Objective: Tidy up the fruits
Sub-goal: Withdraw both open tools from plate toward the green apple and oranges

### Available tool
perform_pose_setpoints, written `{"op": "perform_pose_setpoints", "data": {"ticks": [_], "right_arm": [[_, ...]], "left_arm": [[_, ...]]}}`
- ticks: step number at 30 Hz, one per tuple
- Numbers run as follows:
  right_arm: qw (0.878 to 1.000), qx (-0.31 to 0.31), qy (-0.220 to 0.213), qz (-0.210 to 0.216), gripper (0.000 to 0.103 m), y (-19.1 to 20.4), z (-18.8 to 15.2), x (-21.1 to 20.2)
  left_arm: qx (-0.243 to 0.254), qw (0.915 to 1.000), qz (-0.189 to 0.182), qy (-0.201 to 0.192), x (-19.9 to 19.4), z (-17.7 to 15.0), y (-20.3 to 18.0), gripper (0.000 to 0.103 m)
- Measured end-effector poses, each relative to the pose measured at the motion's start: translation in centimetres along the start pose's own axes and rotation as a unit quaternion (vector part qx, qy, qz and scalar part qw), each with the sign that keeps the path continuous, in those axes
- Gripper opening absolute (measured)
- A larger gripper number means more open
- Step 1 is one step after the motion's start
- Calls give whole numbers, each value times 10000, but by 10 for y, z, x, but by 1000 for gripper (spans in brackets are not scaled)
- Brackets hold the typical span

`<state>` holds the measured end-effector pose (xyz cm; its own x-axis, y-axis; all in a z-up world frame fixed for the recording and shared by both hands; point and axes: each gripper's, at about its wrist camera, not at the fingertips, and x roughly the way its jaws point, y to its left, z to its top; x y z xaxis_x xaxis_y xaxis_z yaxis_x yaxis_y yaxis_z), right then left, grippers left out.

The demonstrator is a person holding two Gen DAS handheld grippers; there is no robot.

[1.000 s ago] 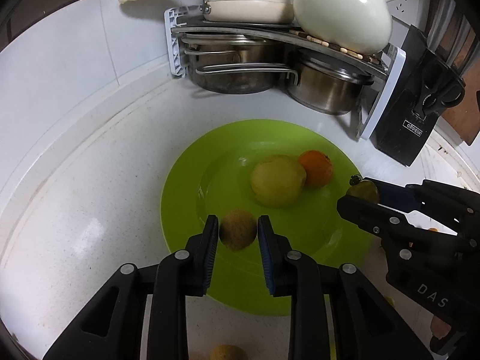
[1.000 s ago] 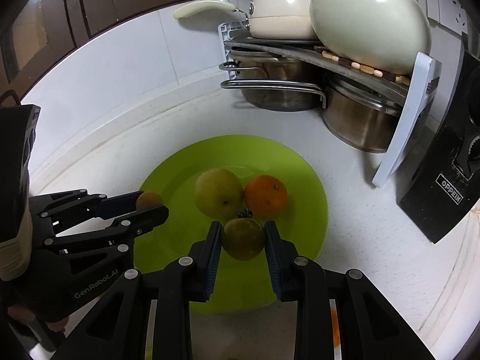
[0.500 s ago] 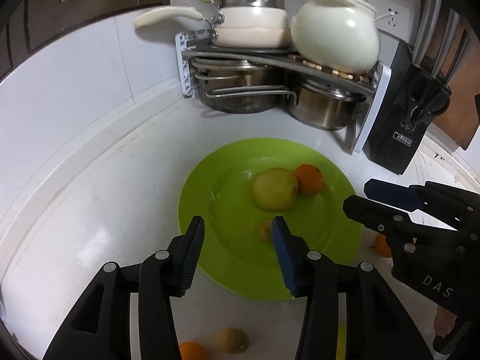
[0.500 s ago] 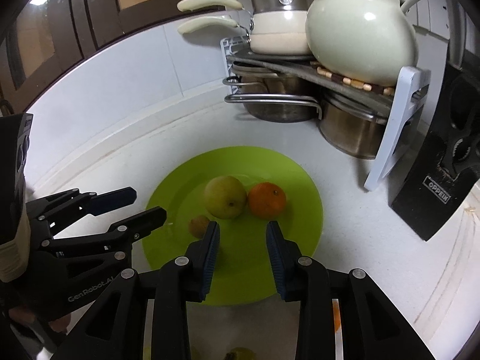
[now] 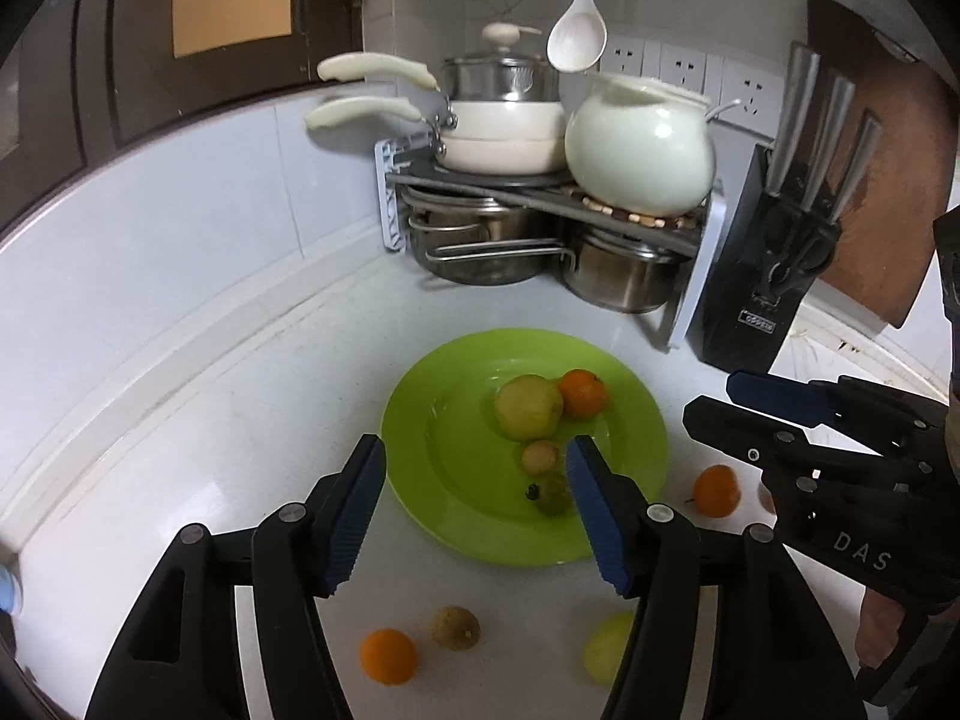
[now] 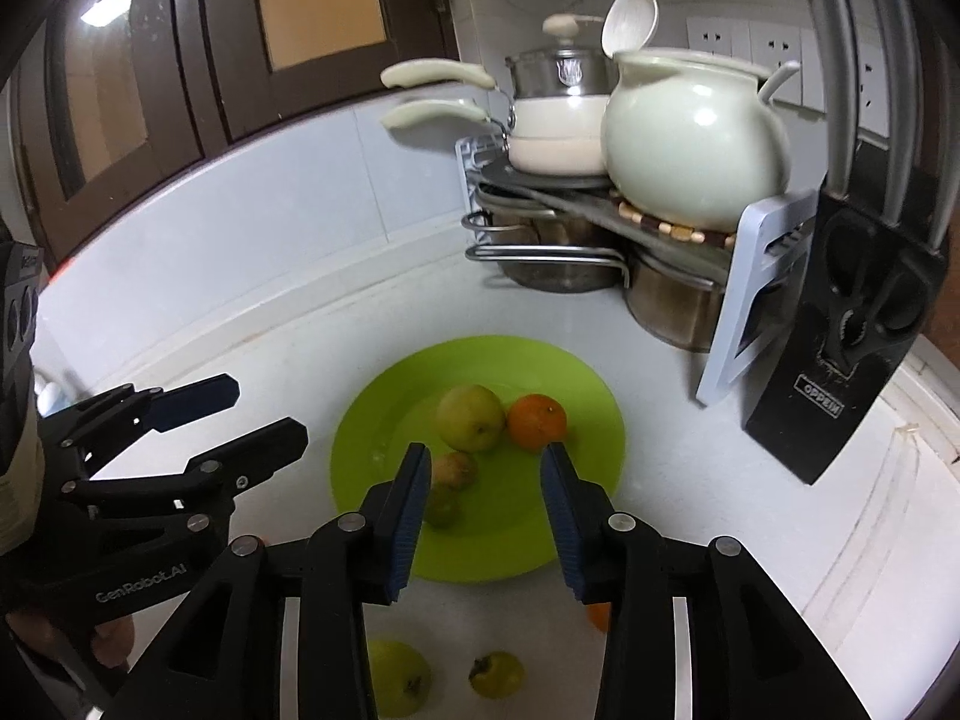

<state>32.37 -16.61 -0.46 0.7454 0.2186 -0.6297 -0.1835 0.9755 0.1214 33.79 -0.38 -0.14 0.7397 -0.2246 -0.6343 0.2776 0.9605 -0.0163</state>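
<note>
Left wrist view: both hand-held grippers, left [image 5: 474, 501] and right [image 6: 485, 507], jaws just opening, hold nothing; four fruits sit on green plate [image 5: 420, 480]; loose orange [image 5: 387, 656] on bench may roll if bumped

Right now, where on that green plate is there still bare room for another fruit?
The green plate is bare across its left half and its front rim. Its middle is crowded: a big yellow-green fruit, an orange, a small brown fruit and a small green fruit cluster there.
</note>
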Motion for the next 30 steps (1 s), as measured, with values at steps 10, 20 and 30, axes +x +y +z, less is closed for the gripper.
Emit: {"op": "perform_pose_setpoints", "data": {"ticks": [10, 20, 30], "right_arm": [[9998, -41, -173, 38, 43, 1, -12, -32], [9996, -168, -210, 98, 43, 3, -29, -54], [9992, -336, -82, 218, 43, -6, -47, -63]], "left_arm": [[5, 9998, 102, -191, -35, -13, -8, 72], [26, 9994, 177, -310, -58, -34, -21, 76], [95, 9995, 147, -254, -64, -58, -42, 76]]}}
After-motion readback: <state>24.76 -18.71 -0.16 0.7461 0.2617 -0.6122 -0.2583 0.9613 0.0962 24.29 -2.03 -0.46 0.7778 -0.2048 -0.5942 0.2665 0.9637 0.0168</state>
